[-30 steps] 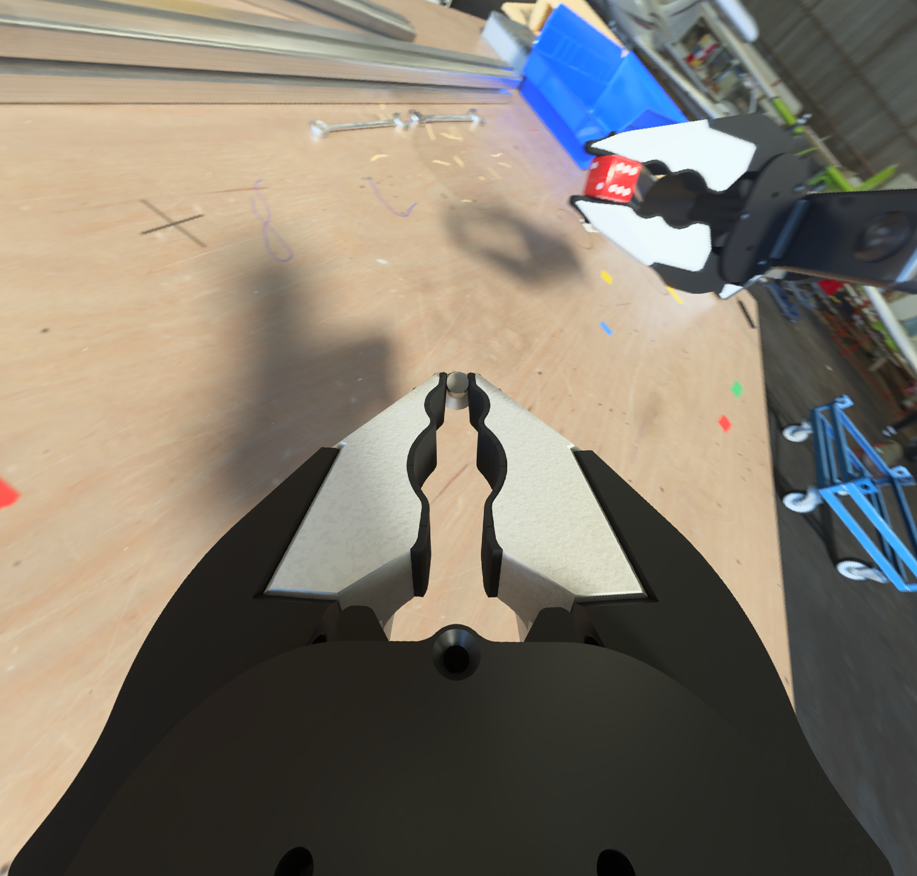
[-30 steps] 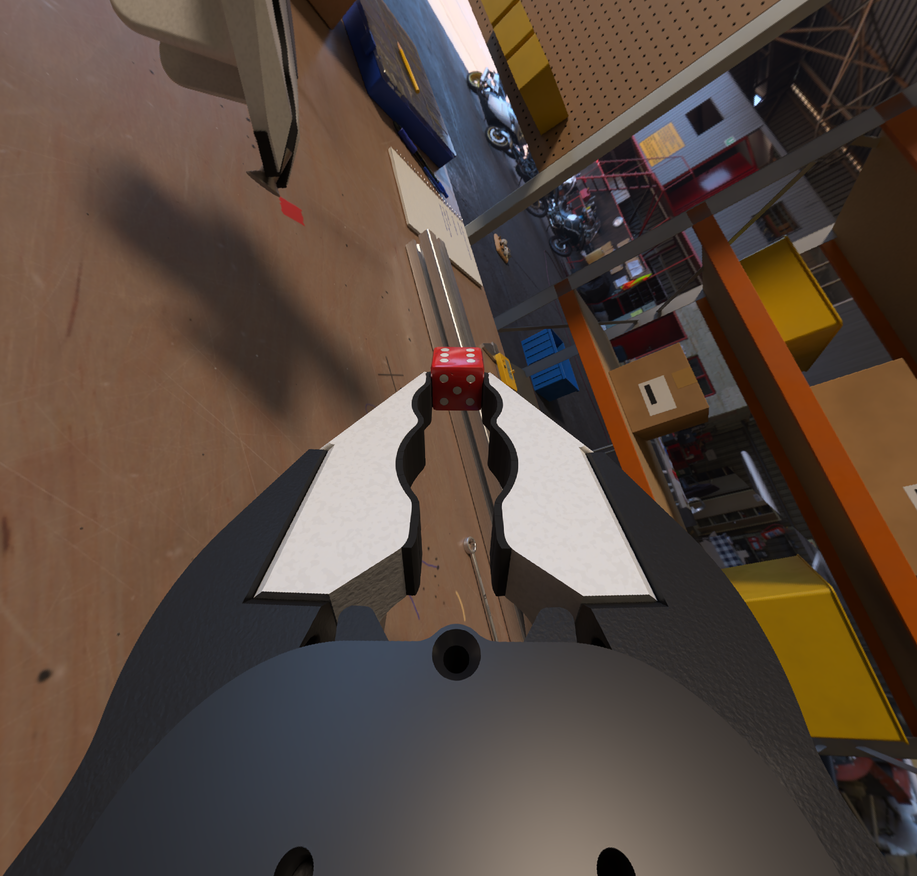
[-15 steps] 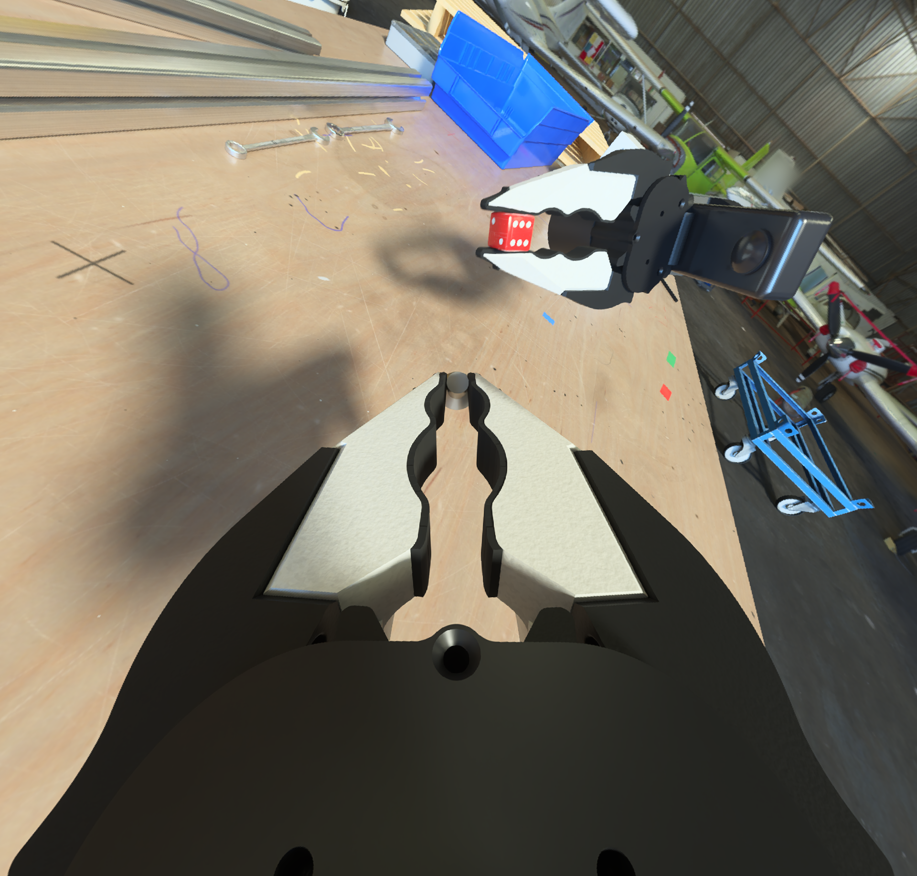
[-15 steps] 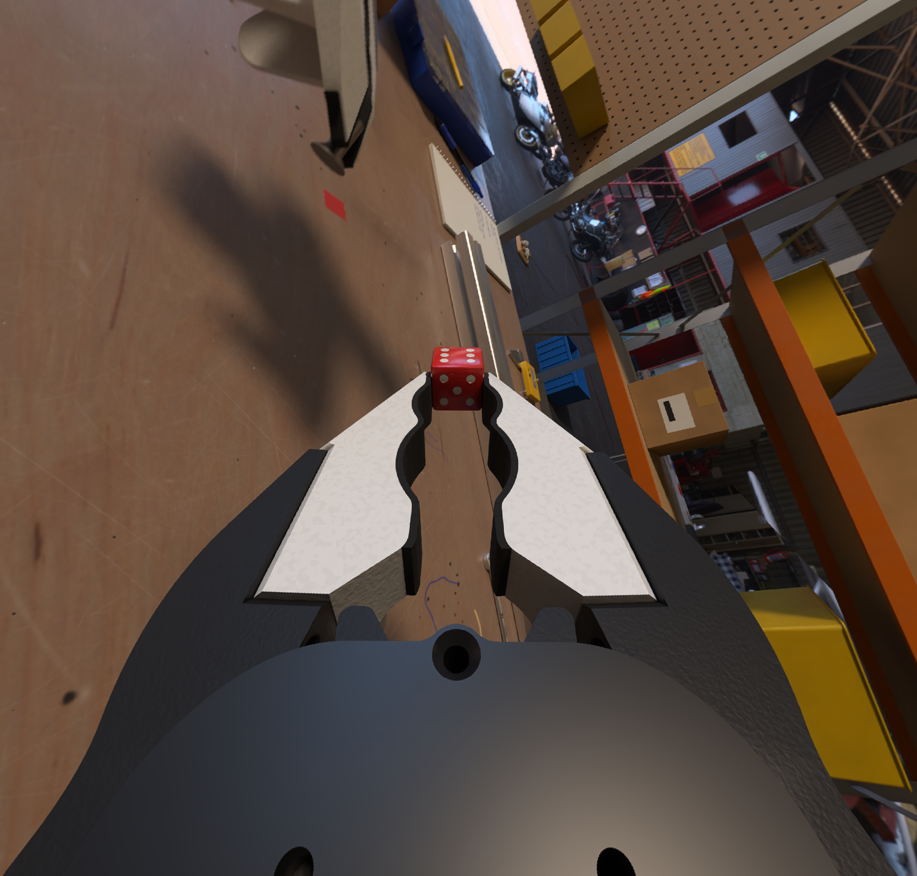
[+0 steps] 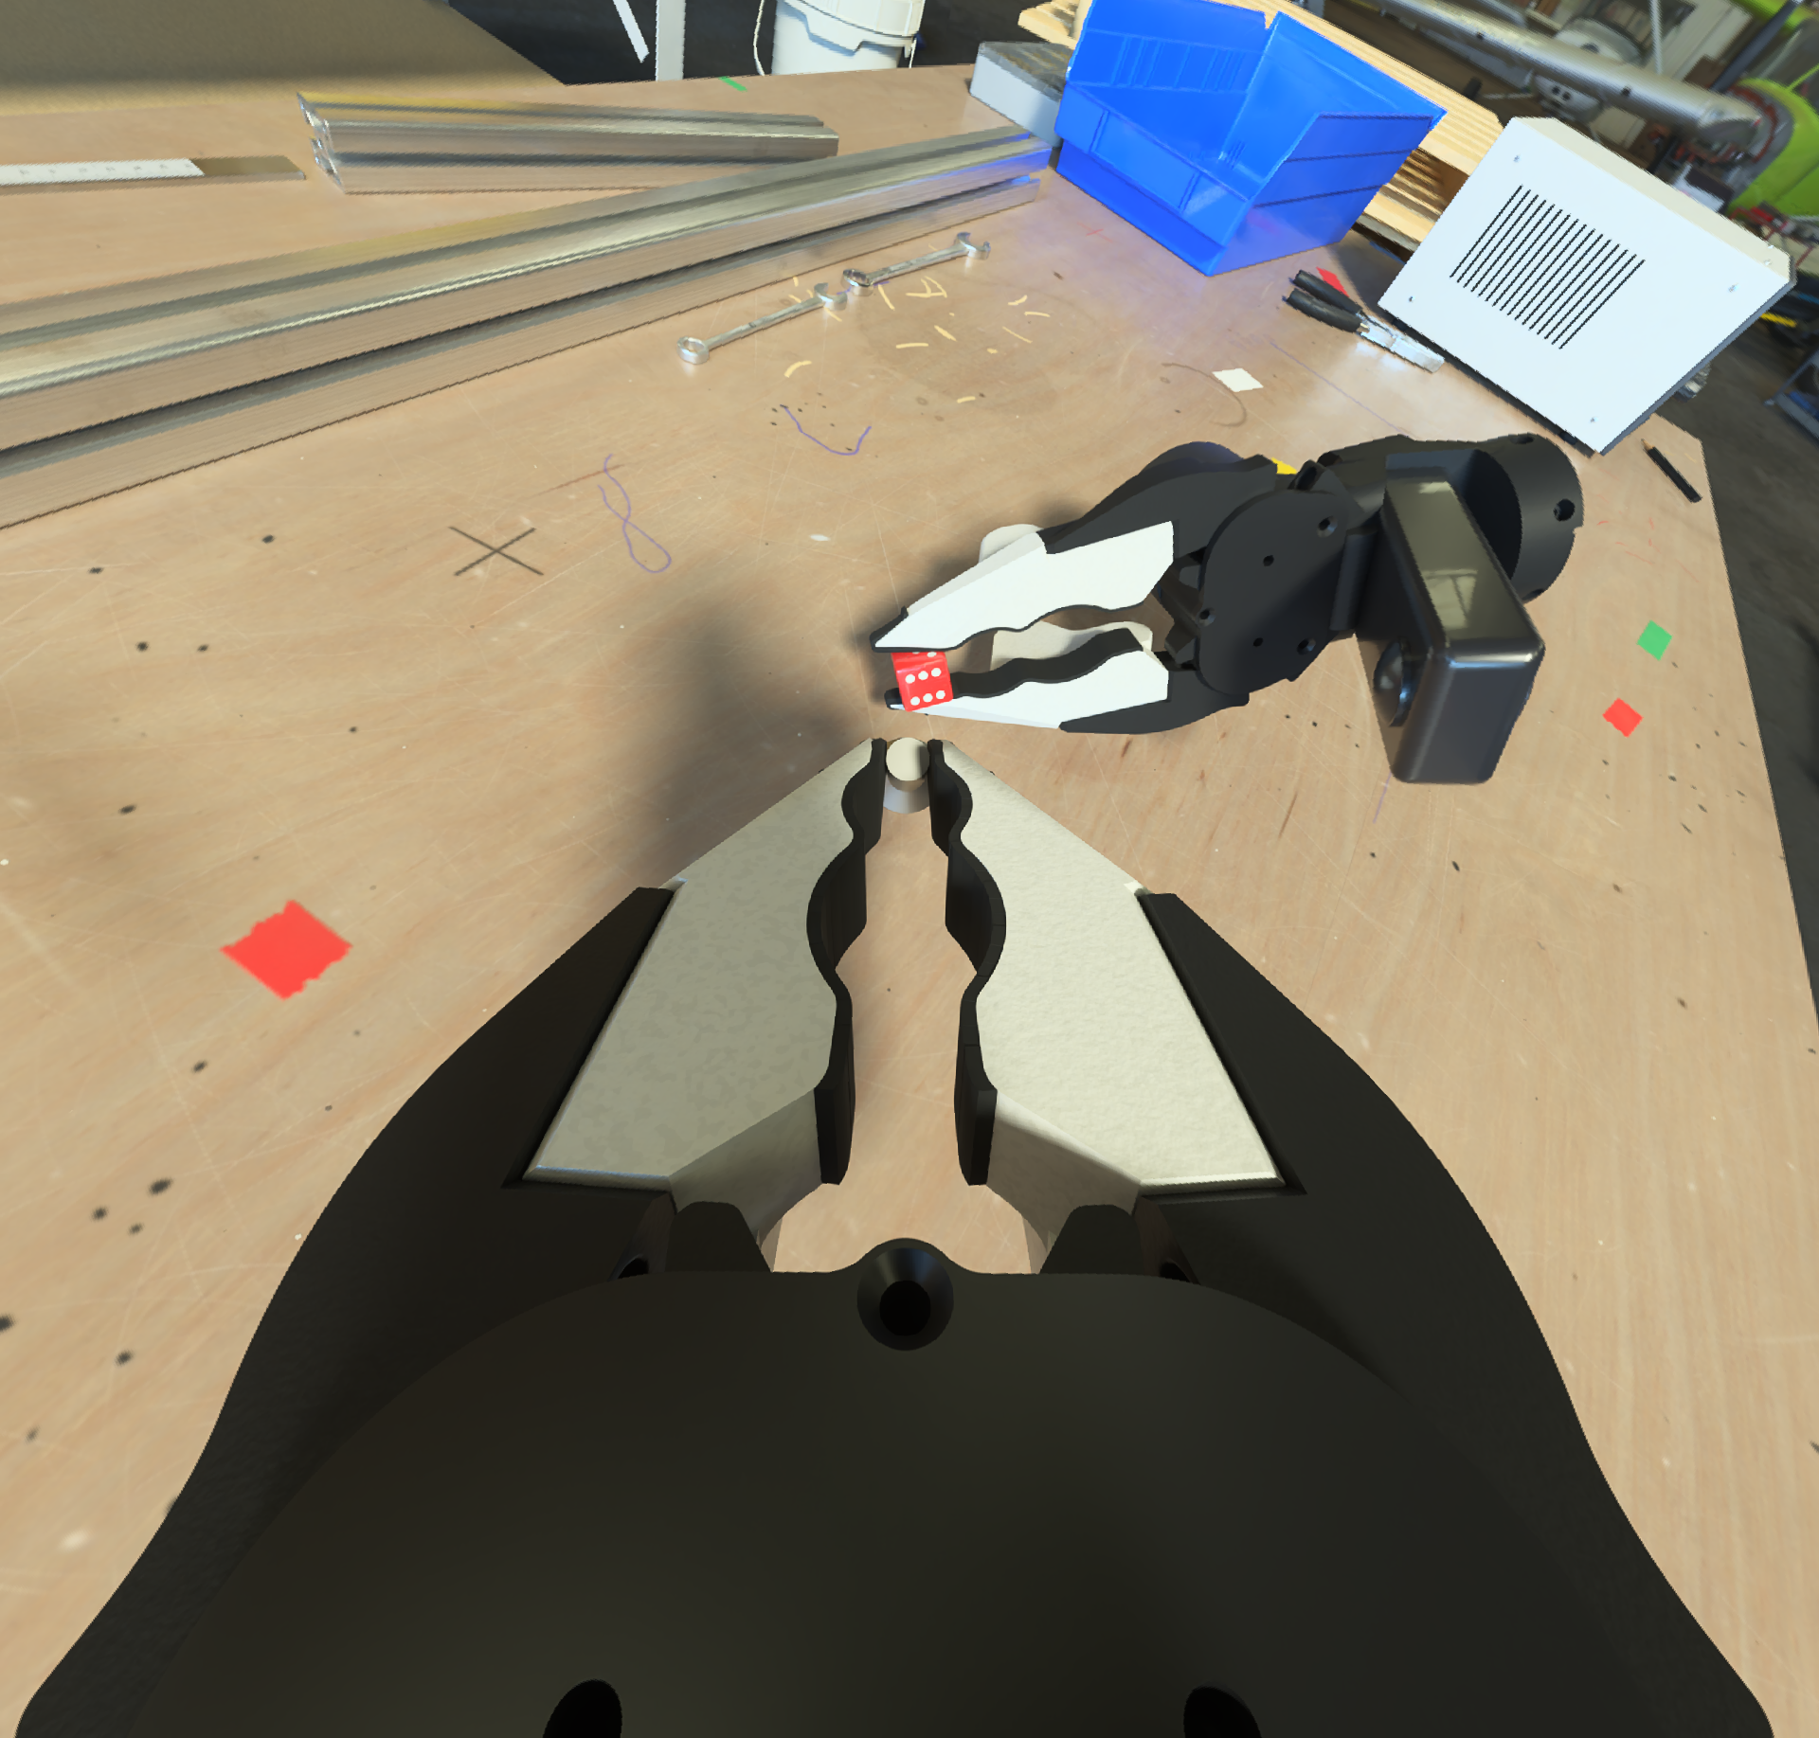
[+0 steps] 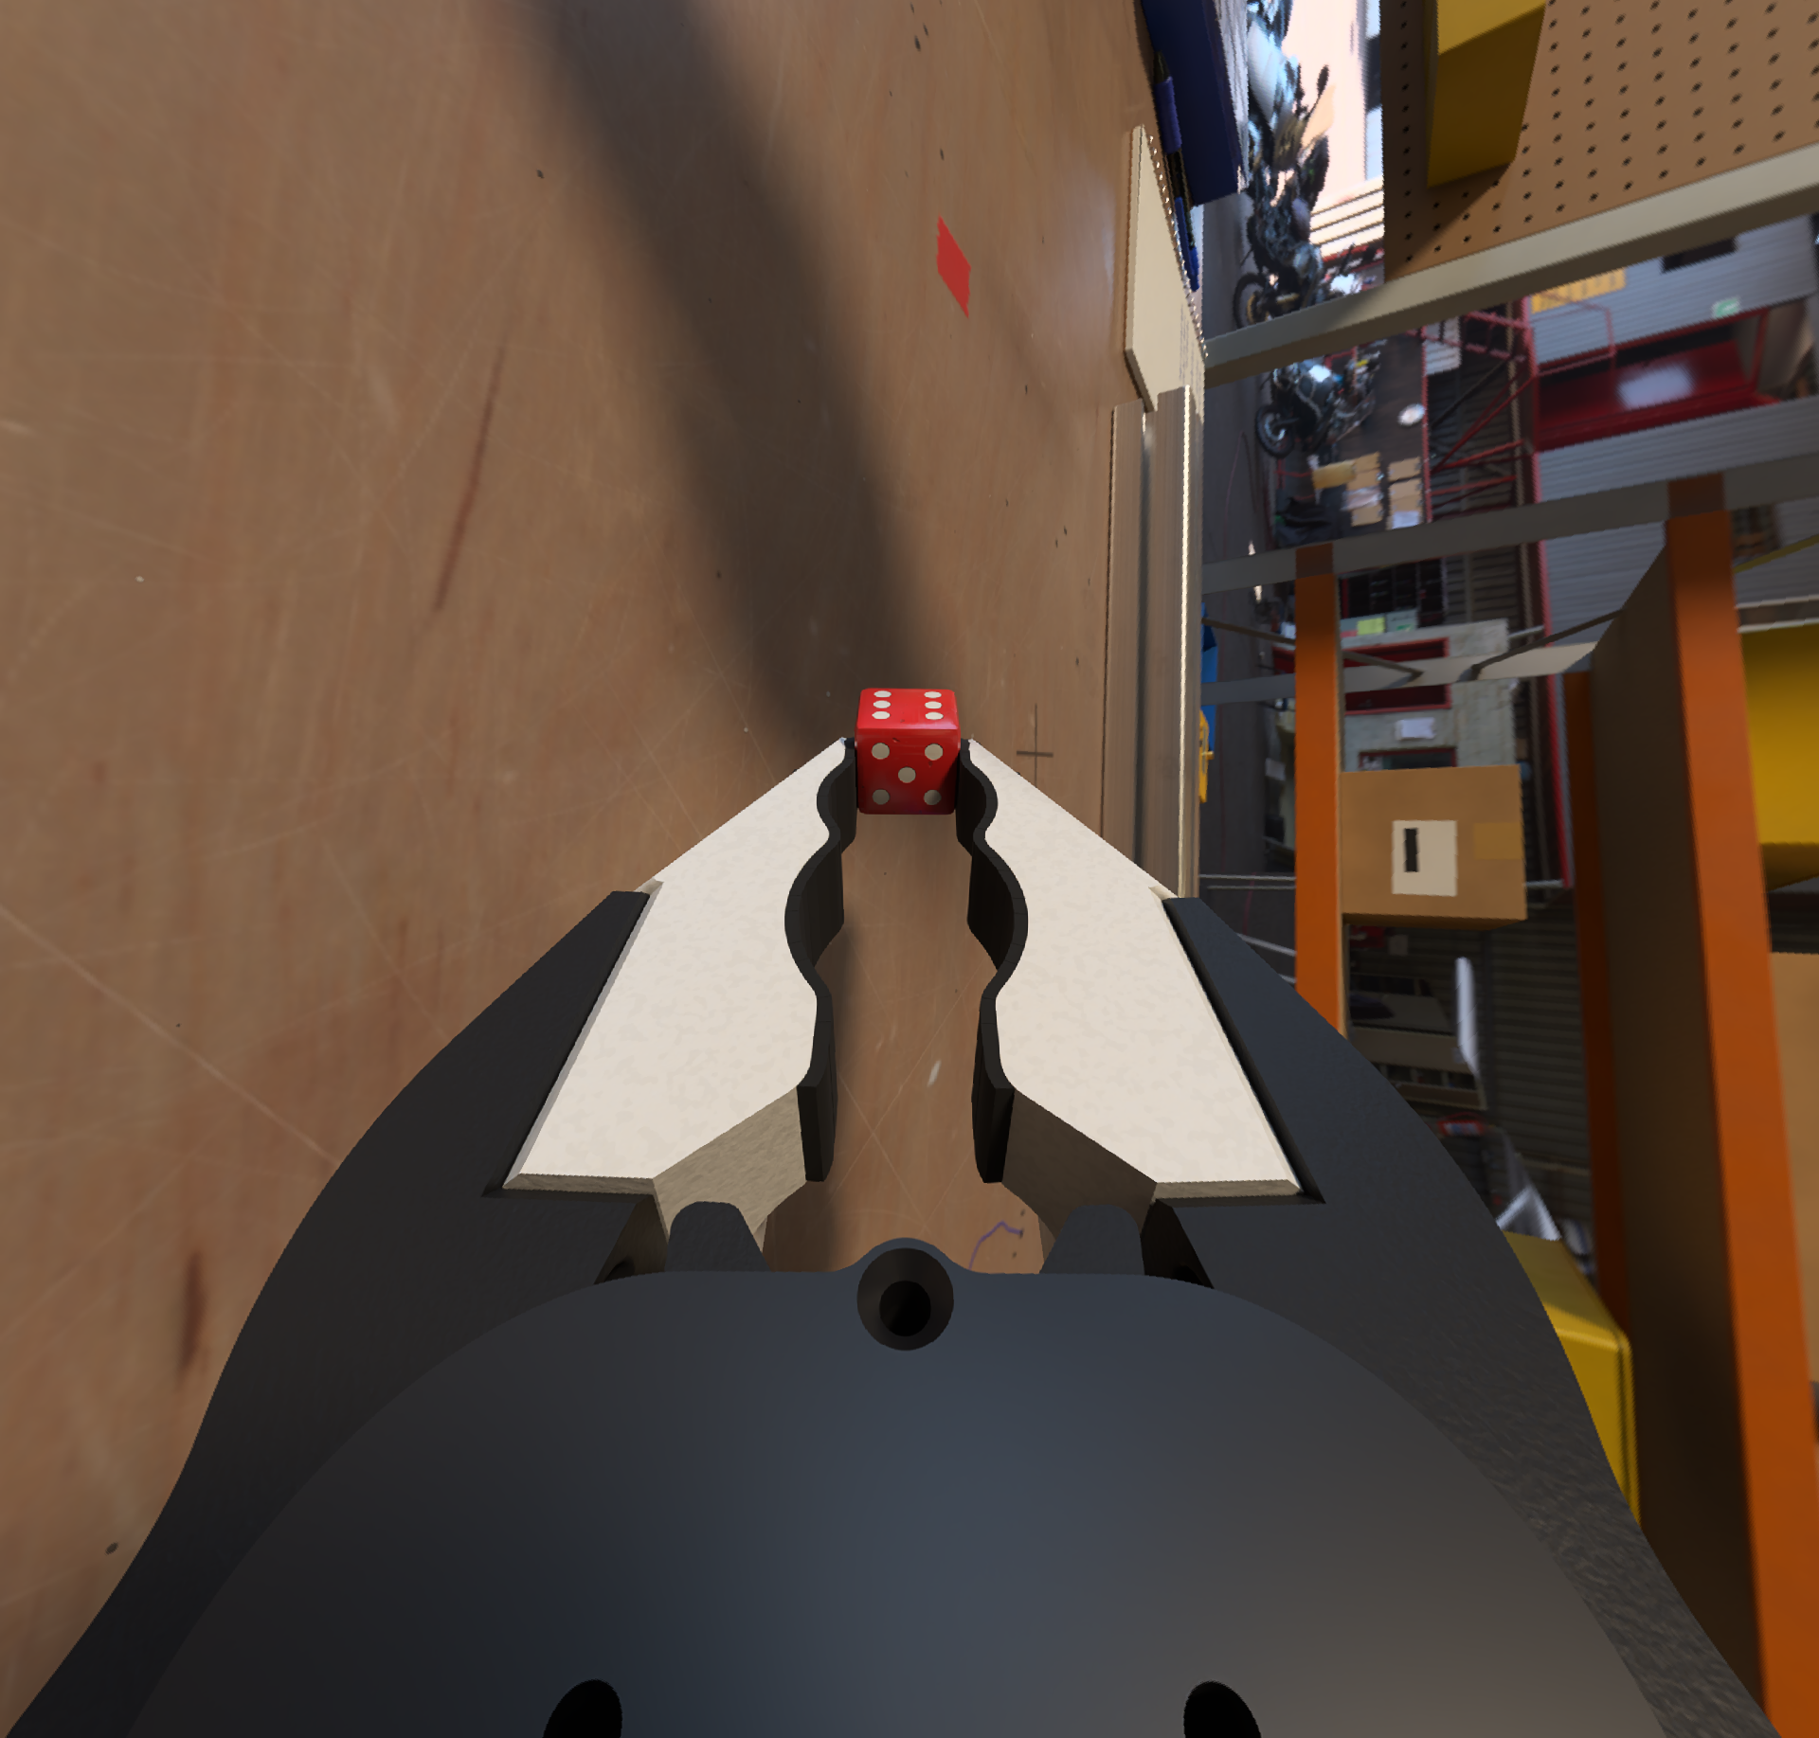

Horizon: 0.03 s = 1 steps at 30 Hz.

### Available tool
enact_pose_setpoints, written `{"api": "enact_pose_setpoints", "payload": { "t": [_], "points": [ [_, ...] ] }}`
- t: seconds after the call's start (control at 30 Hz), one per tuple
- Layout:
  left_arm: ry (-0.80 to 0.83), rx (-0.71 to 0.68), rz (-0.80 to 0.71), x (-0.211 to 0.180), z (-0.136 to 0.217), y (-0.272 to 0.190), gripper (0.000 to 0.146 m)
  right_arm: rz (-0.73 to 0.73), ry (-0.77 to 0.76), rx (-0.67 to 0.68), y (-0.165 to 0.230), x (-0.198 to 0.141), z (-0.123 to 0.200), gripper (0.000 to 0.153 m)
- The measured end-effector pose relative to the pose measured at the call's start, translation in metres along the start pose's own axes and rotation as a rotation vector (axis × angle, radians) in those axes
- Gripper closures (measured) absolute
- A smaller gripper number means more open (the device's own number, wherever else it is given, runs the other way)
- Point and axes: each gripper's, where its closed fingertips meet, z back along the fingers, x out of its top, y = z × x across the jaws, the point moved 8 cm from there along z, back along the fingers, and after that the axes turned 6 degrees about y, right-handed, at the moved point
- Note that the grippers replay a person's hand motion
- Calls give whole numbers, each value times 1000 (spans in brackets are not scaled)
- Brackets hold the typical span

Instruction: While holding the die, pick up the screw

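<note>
My left gripper (image 5: 906, 756) is shut on a small grey screw (image 5: 906, 774), held at its fingertips above the wooden table (image 5: 394, 756); only the screw's round head and a short part of the shank show. My right gripper (image 6: 906, 751) is shut on a red die (image 6: 906, 751) with white pips. In the left wrist view the right gripper (image 5: 896, 677) lies on its side just beyond my left fingertips, with the die (image 5: 920, 679) close above the screw. The left gripper does not show in the right wrist view.
Long metal rails (image 5: 443, 254) lie across the back left. Two wrenches (image 5: 827, 298), a blue bin (image 5: 1240, 116), a white vented box (image 5: 1585, 284) and a white bucket (image 5: 837, 3) stand at the back. Red (image 5: 285, 948) and green (image 5: 1654, 640) markers dot the table. Orange shelving (image 6: 1476, 805) stands beyond the table edge.
The right gripper with the die has come down and left, rolling on its side, close to my left fingertips. My left view has tilted to show more of the table's back.
</note>
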Motion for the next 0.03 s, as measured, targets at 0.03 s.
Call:
{"api": "enact_pose_setpoints", "payload": {
  "t": [0.03],
  "points": [
    [2,-1,2,-1,0,1,138,-16,3,6,0,-1,-1,134]
  ]
}}
